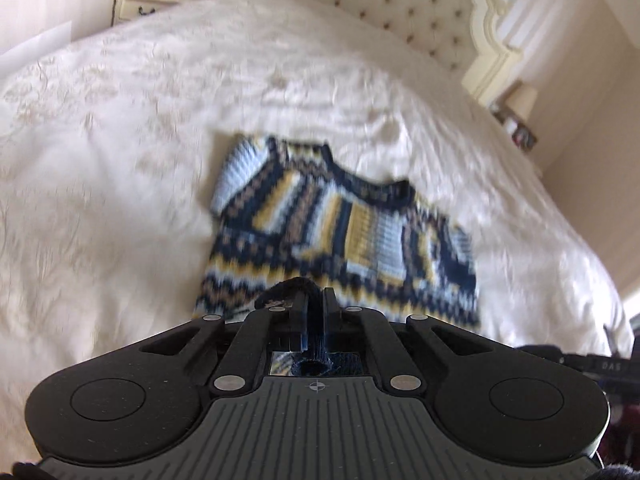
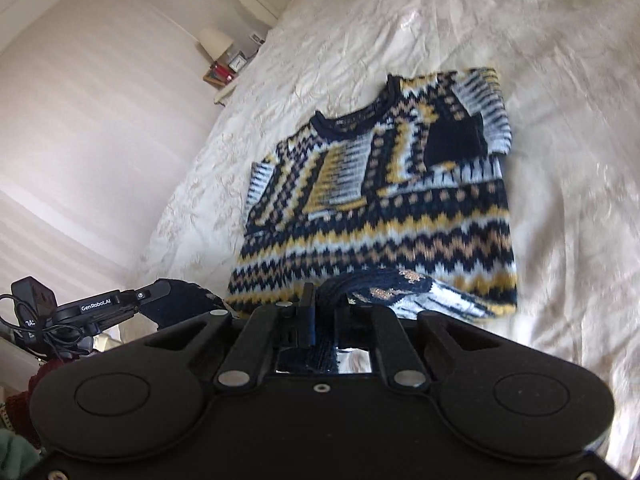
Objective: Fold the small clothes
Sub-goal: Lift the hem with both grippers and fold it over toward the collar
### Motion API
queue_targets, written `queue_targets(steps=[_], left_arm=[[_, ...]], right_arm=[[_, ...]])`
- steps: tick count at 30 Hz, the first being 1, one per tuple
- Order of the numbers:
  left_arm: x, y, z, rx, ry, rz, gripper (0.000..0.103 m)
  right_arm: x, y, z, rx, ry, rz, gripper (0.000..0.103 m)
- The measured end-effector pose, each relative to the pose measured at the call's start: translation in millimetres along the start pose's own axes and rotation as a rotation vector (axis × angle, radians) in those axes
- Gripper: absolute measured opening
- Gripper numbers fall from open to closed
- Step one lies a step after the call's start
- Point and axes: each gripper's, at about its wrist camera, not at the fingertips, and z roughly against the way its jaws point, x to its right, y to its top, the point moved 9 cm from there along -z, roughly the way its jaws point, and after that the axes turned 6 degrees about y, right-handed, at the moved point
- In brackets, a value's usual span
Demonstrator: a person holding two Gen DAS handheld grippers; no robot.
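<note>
A small knitted sweater [image 1: 320,216] [image 2: 380,200] in navy, yellow, tan and pale blue zigzag bands lies on a cream bedspread, neck away from me, both sleeves folded in over the chest. My left gripper [image 1: 314,300] is shut on the sweater's navy bottom hem, a fold of knit bunched between the fingers. My right gripper [image 2: 326,300] is shut on the hem too, and the lifted edge [image 2: 400,286] curls up over the sweater's lower part. In the right wrist view the left gripper [image 2: 156,294] shows at the far left, holding dark knit.
The cream bedspread [image 1: 140,160] stretches wide on all sides of the sweater. A tufted headboard [image 1: 380,4] stands behind. A nightstand [image 1: 140,0] with small items is at the far left, another with a lamp [image 2: 216,44] by the wall.
</note>
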Motion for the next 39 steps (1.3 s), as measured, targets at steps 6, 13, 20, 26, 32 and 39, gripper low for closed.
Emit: queue_targets(steps=[6,13,20,26,32,39], left_arm=[[12.6,62.9,-22.5,0.105,-0.012,0.028,0.006],[23.6,113.5,-61.9,0.142,-0.022,-0.013,0.006],[15.4,135.9,-117.0,0.070,-0.035,0.026,0.006],[9.4,139.6,-165.7,-0.004,0.008,0.013,0.006],[-1.6,147.3,-199.1,-0.049,0.053,0.029,0.008],[-13.5,167.5,-214.8,-0.030,0.103,-0.019,0.024]], right_arm=[[3.8,67.3,-19.7,0.096,0.008,-0.002,0.015],[11.9,125.4,-50.5,0.132,-0.032,0.042,0.015],[42.1,158.1,-87.9,0.143,-0.115,-0.009,0.015],[79.7,170.3,-120.3,0.113,-0.196,-0.097,0.015],[104.4,181.3,-137.8,0.099,-0.241,-0.154,0.024],[120.5,192.7,-149.1,0.114,-0.275,-0.143,0.058]])
